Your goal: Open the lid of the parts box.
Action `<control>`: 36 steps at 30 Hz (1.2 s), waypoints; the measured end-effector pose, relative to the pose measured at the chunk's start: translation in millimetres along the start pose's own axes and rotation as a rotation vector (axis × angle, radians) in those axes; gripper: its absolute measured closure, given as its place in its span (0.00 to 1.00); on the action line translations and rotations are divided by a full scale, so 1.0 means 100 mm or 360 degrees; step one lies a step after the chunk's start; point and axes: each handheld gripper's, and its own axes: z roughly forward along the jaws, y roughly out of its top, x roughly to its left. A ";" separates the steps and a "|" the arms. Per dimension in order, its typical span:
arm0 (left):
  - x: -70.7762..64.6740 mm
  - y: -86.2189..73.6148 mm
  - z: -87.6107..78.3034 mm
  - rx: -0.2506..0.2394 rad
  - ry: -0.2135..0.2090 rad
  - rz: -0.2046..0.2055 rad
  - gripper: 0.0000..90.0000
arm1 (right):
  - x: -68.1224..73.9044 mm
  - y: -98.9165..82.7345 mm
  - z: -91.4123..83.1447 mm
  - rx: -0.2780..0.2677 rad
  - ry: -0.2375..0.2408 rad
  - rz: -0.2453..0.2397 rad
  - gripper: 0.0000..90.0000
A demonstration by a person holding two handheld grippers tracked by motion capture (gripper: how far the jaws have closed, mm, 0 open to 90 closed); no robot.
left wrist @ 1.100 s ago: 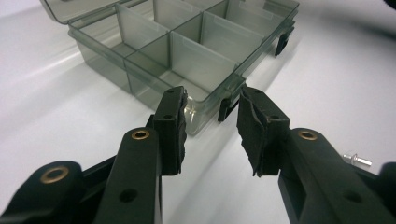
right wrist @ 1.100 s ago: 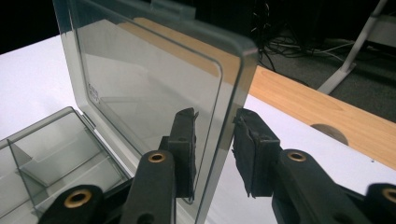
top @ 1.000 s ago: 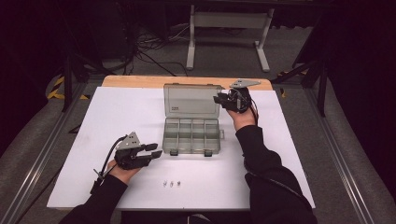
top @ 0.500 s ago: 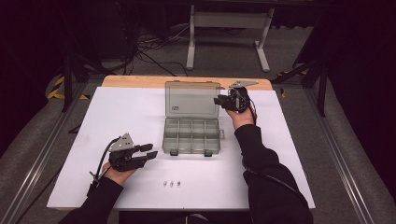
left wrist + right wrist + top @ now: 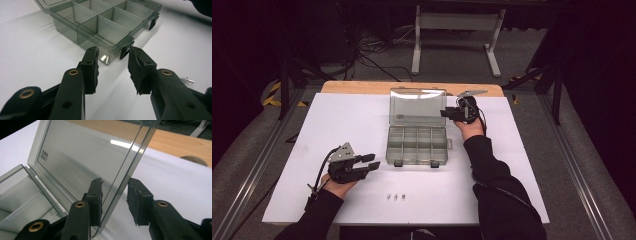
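— Why is the smoky clear plastic compartment box (image 5: pixel 417 145) sitting open in the middle of the white table (image 5: pixel 312 130)?

— Its clear hinged lid (image 5: pixel 87 157) stands nearly upright, and the right gripper (image 5: pixel 113 200) straddles the lid's side edge, one pad on each side. The jaws have just been opening; there is a gap at the outer pad, so I judge it is letting go, leaving the lid propped back.

— And the other one?

— The left gripper (image 5: pixel 112 68) hovers partly open and empty, with the box's near corner and a black latch (image 5: pixel 124 52) just beyond its fingertips. It looks ready to steady the box or fetch parts.

— Which parts?

— Three small silver screws (image 5: pixel 395 196) lie near the table's front edge, off to one side of those fingers. Nothing blocks them; the compartments (image 5: pixel 110 32) look empty.
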 end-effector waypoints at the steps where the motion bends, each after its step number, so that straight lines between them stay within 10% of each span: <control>1: 0.00 0.00 0.00 -0.0004 0.0001 -0.0001 0.67 | 0.00 -0.01 0.01 0.0010 0.0002 0.0002 0.72; 23: 0.02 0.00 -0.01 -0.0012 0.0009 -0.0006 0.66 | -0.04 -0.08 0.06 0.0091 0.0007 0.0047 0.70; 36: 0.08 0.03 -0.11 -0.0069 0.0020 -0.0033 0.53 | 0.15 -0.02 -0.11 0.0064 0.0011 -0.0077 0.66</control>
